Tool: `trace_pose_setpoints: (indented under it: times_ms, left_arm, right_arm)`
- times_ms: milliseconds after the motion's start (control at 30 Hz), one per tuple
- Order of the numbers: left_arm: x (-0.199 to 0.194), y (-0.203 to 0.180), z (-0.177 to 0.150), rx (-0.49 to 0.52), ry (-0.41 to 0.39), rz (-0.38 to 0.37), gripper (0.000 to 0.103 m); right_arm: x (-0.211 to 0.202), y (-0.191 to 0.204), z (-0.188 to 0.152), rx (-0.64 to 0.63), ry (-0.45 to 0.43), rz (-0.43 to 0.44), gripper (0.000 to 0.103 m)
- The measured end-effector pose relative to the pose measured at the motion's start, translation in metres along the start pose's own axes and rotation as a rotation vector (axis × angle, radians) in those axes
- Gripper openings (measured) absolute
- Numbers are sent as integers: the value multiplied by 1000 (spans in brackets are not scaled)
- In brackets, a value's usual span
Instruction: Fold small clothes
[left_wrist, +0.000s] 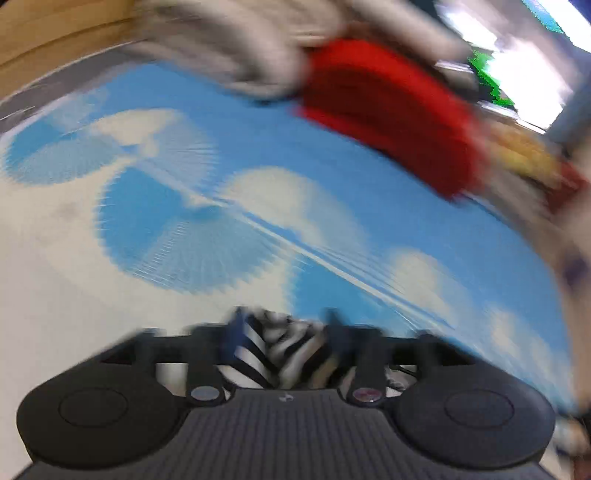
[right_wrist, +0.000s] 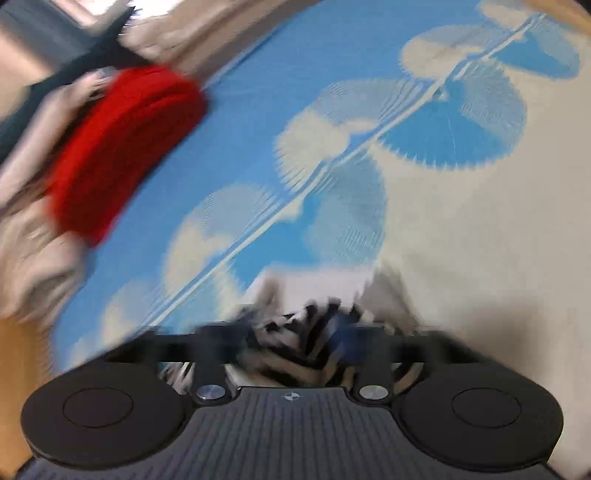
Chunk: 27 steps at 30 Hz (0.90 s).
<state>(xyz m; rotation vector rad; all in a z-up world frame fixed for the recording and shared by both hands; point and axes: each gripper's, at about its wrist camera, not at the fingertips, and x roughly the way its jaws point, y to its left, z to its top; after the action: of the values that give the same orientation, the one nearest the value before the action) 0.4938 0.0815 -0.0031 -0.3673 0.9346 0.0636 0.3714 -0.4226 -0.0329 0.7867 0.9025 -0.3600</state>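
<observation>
Both views are heavily blurred. The left gripper (left_wrist: 284, 332) is showing its blue-tipped fingers (left_wrist: 236, 332) standing apart, with a black-and-white striped garment (left_wrist: 273, 354) bunched in the gap; whether the pads are pressing on it cannot be told. The right gripper (right_wrist: 295, 336) is likewise spread, the same striped cloth (right_wrist: 291, 347) sitting between its fingers. Both are hanging over a blue-and-white patterned tablecloth (left_wrist: 258, 147). Along its far edge a red knit item (left_wrist: 388, 110) is lying beside a grey garment (left_wrist: 229, 48).

Bright daylight, heavy motion blur
</observation>
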Motion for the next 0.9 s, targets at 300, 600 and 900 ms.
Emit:
trace_pose_setpoints:
  times_ms: [300,600,900]
  left_arm:
    - [-17,38,-63,96,-48,-45,101]
    - [16,61,-106,113,-19,4,101]
    - [56,47,-87,145,63,-32,101]
  right_arm:
    - [-13,-55,-59,-94,-176,139,85]
    - [19,-53,-61,-456,-340,23,75]
    - [91,-21,-56,-485,-242,19,61]
